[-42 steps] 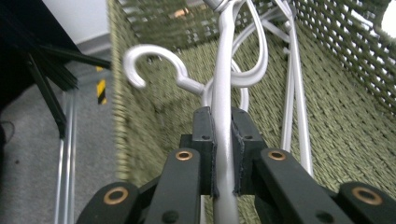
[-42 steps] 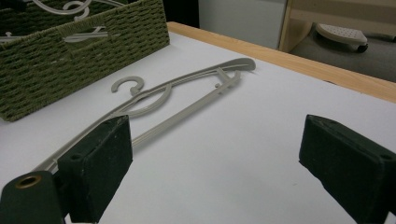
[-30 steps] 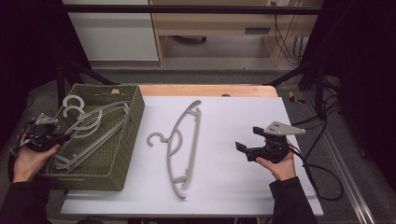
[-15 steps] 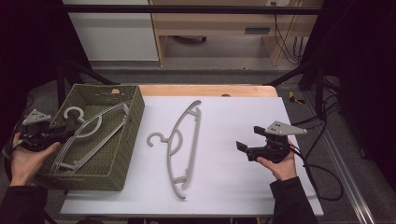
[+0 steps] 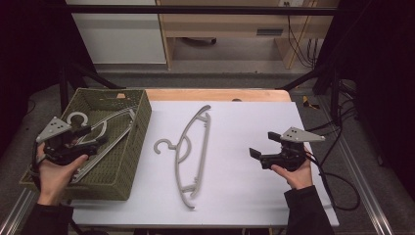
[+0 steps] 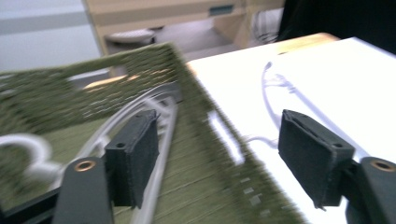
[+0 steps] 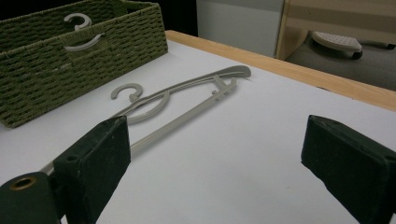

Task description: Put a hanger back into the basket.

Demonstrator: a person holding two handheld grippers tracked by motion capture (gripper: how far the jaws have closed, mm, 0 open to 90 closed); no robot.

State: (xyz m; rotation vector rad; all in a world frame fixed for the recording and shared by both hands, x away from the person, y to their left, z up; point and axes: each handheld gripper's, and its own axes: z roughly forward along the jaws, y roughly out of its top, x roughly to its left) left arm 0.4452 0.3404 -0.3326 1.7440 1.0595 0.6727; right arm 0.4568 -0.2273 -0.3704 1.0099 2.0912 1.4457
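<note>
The left gripper (image 5: 95,137) has drawn back toward the near-left corner of the basket (image 5: 128,161) since a second ago, and its jaws have just been opening — nothing sits between them now. The hanger in the basket (image 5: 110,128) that it was gripping then lies loose inside, its hook (image 5: 77,117) near the far-left corner and its arms slanting across the woven floor. In the left gripper view the pads stand well apart over the basket's near wall, with pale hanger arms blurred below them.

That hanger is light grey plastic, slim, with a round hook. A second one of the same kind, the hanger on the table (image 5: 191,149), lies flat well apart from the basket, hook pointing left, its long bar running from the far side toward the near edge.

The right gripper (image 5: 255,155) hovers low over the right part of the table (image 5: 254,205), jaws wide and empty, facing the hanger on the table.

The tabletop is plain white with a wooden strip along its far edge. The basket is olive-green wicker with cut-out handles. Beyond — a grey floor, a white cabinet, a wooden bench, black cables at the right.
</note>
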